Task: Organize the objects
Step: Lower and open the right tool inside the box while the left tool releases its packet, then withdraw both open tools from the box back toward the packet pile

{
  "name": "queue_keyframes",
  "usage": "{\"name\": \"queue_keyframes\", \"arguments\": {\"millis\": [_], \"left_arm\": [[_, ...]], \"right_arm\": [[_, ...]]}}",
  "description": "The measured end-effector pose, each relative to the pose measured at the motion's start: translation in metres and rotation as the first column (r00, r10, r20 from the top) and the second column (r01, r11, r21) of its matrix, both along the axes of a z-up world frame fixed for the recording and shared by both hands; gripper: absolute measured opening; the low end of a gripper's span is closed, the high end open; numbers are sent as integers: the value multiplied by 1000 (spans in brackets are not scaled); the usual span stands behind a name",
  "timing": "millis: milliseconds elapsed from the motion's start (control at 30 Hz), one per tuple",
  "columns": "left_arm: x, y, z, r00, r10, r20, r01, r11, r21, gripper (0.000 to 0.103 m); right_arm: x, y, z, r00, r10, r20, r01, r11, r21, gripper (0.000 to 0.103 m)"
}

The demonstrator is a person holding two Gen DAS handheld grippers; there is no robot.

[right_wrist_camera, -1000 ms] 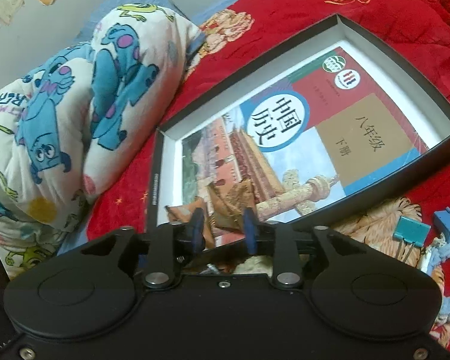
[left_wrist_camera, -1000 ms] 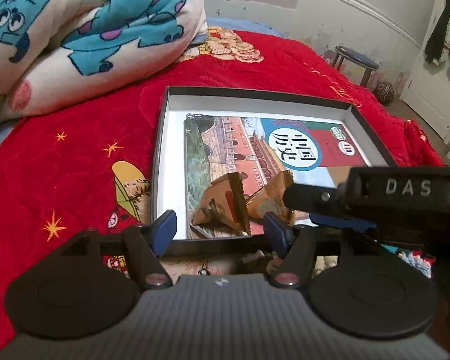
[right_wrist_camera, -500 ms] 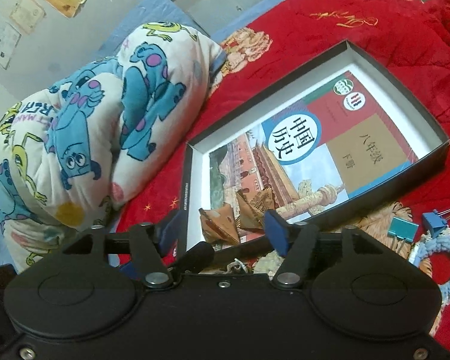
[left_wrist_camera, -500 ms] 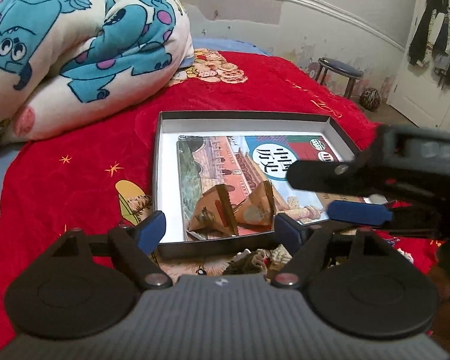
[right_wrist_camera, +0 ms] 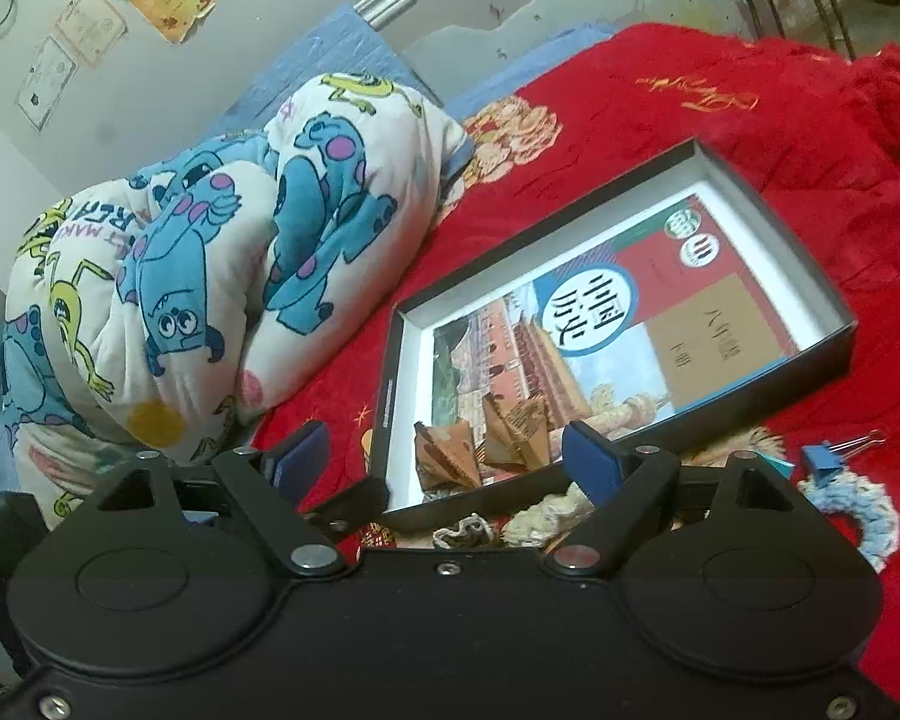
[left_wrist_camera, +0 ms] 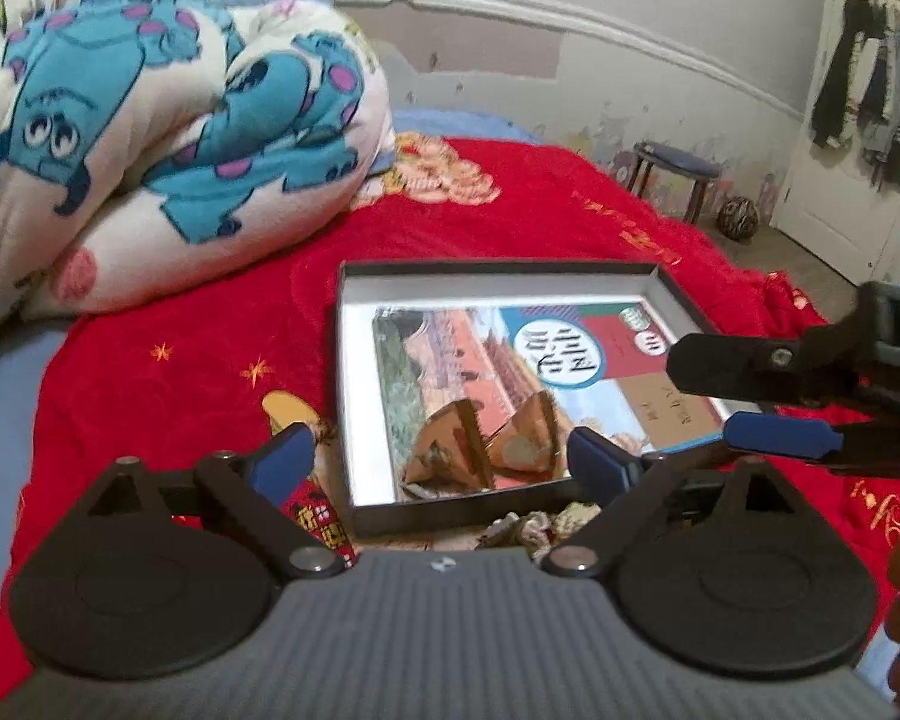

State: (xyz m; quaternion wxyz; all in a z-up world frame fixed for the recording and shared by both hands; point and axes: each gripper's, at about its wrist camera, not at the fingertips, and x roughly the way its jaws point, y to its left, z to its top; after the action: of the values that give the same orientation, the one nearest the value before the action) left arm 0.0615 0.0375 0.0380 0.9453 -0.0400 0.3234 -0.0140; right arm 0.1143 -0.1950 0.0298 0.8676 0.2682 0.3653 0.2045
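A shallow black box [left_wrist_camera: 450,517] [right_wrist_camera: 777,210] lies on the red bedspread. In it lies a textbook [left_wrist_camera: 510,348] [right_wrist_camera: 606,324], with two folded brown paper pieces [left_wrist_camera: 450,441] [right_wrist_camera: 480,438] on its near corner. My left gripper [left_wrist_camera: 441,456] is open and empty, just short of the box's near wall. My right gripper [right_wrist_camera: 444,456] is open and empty, raised before the box's near corner; it shows at the right of the left wrist view [left_wrist_camera: 774,420]. Pale cord pieces [right_wrist_camera: 540,519] lie on the bedspread in front of the box.
A rolled cartoon quilt [left_wrist_camera: 150,138] [right_wrist_camera: 210,276] lies left of the box. A blue binder clip [right_wrist_camera: 825,456] and a blue-white woven ring [right_wrist_camera: 858,516] lie at the right on the bedspread. A stool [left_wrist_camera: 678,174] stands past the bed.
My right gripper opened, let go of the folded paper piece in the box and pulled back and up. My left gripper also drew back from the box.
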Motion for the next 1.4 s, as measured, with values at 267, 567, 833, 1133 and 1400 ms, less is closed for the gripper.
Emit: {"name": "queue_keyframes", "arguments": {"millis": [267, 567, 833, 1133, 1400], "left_arm": [[-20, -12, 7, 998, -47, 45, 48, 999, -12, 103], [-35, -19, 5, 997, -61, 52, 62, 998, -26, 103], [-41, -19, 4, 997, -62, 51, 64, 997, -43, 103], [-60, -13, 4, 994, -80, 68, 84, 995, -52, 103], [-66, -17, 8, 988, -110, 106, 115, 992, -46, 103]], "right_arm": [[-7, -13, 3, 1000, -22, 3, 22, 1000, 9, 84], [-16, -18, 8, 999, -27, 19, 27, 1000, 0, 84], [-17, -14, 7, 1000, -20, 19, 20, 1000, -21, 84], [-21, -14, 4, 999, -31, 9, 32, 999, -38, 84], [-28, -19, 2, 998, -57, 2, 56, 994, -95, 84]]}}
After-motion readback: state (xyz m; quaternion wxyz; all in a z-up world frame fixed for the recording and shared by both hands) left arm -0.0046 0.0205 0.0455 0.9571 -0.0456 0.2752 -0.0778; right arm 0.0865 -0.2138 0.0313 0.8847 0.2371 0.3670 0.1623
